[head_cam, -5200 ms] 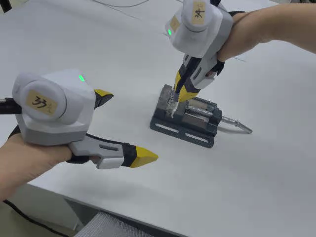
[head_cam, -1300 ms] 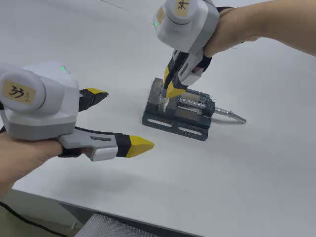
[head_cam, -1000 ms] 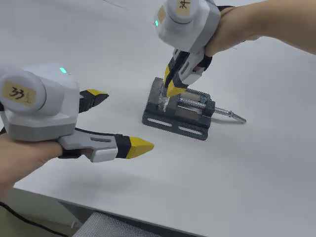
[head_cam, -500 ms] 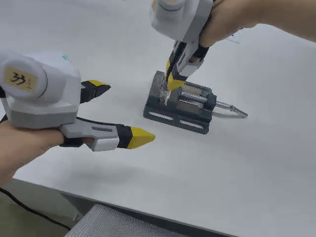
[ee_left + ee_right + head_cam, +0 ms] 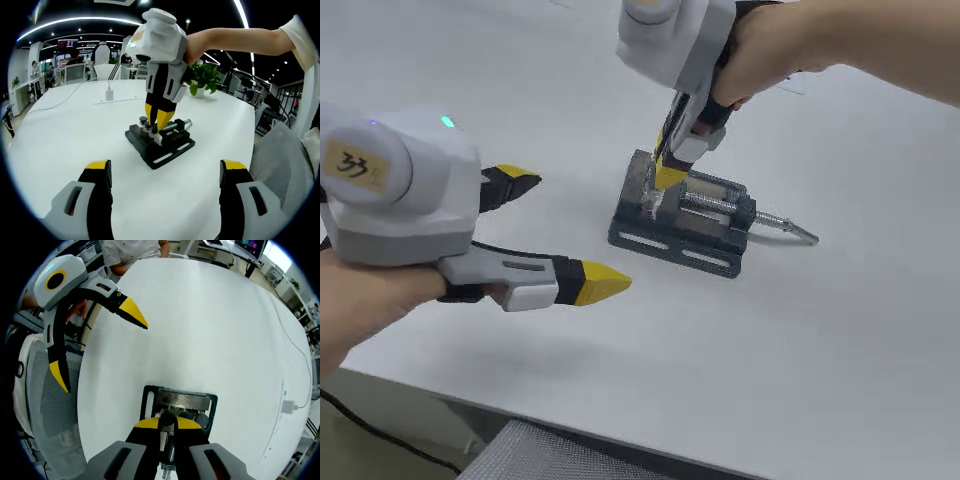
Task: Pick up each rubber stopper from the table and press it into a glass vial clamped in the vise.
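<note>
A dark metal vise [image 5: 682, 247] stands mid-table, with small glass vials [image 5: 156, 137] clamped upright in its jaws. My right gripper [image 5: 666, 180] points straight down at the vise's left end. Its yellow tips are nearly together around a dark rubber stopper [image 5: 167, 418] on top of a vial. Another dark-capped vial [image 5: 201, 418] stands beside it, and a capped one [image 5: 143, 120] sits at the far end of the row. My left gripper [image 5: 565, 235] hovers open and holds nothing, to the left of the vise and apart from it; its own jaws [image 5: 165, 167] frame the vise [image 5: 161, 145].
The vise's screw handle [image 5: 790, 230] sticks out to the right. The white table [image 5: 840, 330] runs to its near edge, where a mesh chair back [image 5: 540, 455] sits below. A white charger and cable [image 5: 108, 95] lie far back on the table.
The right gripper has stayed on the same vial at the vise's left end, with the hand leaning slightly further over it. The left gripper has held open in place.
</note>
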`<state>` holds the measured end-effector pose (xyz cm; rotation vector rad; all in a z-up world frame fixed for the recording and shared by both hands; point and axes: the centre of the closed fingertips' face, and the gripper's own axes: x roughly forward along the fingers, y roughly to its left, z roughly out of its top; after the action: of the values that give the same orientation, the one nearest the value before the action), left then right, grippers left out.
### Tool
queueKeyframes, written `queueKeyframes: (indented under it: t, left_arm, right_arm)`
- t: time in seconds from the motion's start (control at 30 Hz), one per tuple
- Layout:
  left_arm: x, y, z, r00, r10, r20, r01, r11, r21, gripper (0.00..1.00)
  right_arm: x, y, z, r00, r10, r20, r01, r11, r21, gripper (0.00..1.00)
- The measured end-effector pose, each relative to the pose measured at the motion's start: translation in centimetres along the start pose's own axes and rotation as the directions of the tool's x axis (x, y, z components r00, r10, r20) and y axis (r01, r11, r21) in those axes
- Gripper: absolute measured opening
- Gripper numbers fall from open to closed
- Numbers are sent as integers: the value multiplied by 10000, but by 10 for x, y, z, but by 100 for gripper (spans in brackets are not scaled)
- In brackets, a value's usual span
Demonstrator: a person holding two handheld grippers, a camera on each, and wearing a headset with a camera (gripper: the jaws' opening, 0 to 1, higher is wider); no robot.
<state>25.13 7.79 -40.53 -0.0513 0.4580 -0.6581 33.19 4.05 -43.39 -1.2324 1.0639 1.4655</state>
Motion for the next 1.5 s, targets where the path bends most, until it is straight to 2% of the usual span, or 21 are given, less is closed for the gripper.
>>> queueKeyframes:
  t: [0.1, 0.23, 0.3, 0.33, 0.47, 0.7, 0.83, 0.9, 1.03, 1.1, 1.23, 1.3, 1.37, 1.43, 1.5]
  left_arm:
    - [0, 0, 0, 10000, 0, 16, 0, 10000, -19, 88]
    - [-1, -1, 0, 10000, -20, 35, 20, 10000, -14, 88]
    - [-1, -1, 0, 10000, -19, 22, 19, 10000, -12, 88]
    - [-2, -2, -1, 10000, -24, 6, 24, 10000, -14, 88]
    - [-3, 0, -1, 10000, 35, 16, -35, 10000, -48, 88]
    - [-4, 0, -1, 10000, 49, 2, -49, 10000, -72, 87]
    - [-3, 1, 0, 10000, 53, -7, -53, 10000, -68, 87]
    - [-3, 1, -1, 10000, 36, -13, -36, 10000, -68, 87]
    - [-2, 0, -1, 10000, 15, -36, -16, 10000, -69, 87]
    - [-2, 0, -1, 10000, -2, -28, 1, 10000, -64, 87]
    - [-1, 2, 0, 10000, 14, -11, -14, 10000, -70, 87]
    - [-1, 2, 1, 10000, 11, -15, -11, 10000, -39, 87]
    - [-1, 3, 1, 10000, 18, -12, -18, 10000, -50, 87]
    - [-1, 4, 1, 10000, 32, -3, -32, 10000, -66, 87]
    - [0, 4, -1, 10000, 21, -30, -21, 10000, -88, 87]
  right_arm:
    - [0, 0, 0, 10000, -26, -41, 27, 9991, 422, 4]
    - [-2, 4, -2, 10000, -44, -82, 45, 9998, 182, 5]
    - [-2, 2, -2, 9999, -48, -124, 45, 9997, -248, 5]
    - [-1, 1, -1, 9999, -51, -155, 49, 9999, -127, 5]
    - [-3, 2, -2, 9999, -67, -112, 60, 9982, -589, 6]
    - [-2, -4, -2, 9999, -93, 60, 98, 9971, -752, 7]
    - [-5, 0, -3, 9998, -183, 102, 191, 9959, -885, 8]
    - [-4, -6, -1, 9997, -177, 138, 189, 9956, -917, 10]
    - [-5, -8, 2, 9997, -103, 236, 125, 9953, -962, 11]
    - [-9, -2, 2, 9996, -78, 273, 105, 9947, -1023, 13]
    - [-16, -3, -1, 9989, -21, 460, 75, 9930, -1176, 12]
    - [-12, -8, -2, 9984, -9, 569, 73, 9936, -1128, 12]
    - [-12, -2, 1, 9945, 149, 1039, 25, 9862, -1658, 10]
    - [-14, 0, -2, 9939, 56, 1102, 101, 9898, -1418, 5]
    - [-13, -4, 2, 9924, 147, 1222, 15, 9913, -1315, 4]
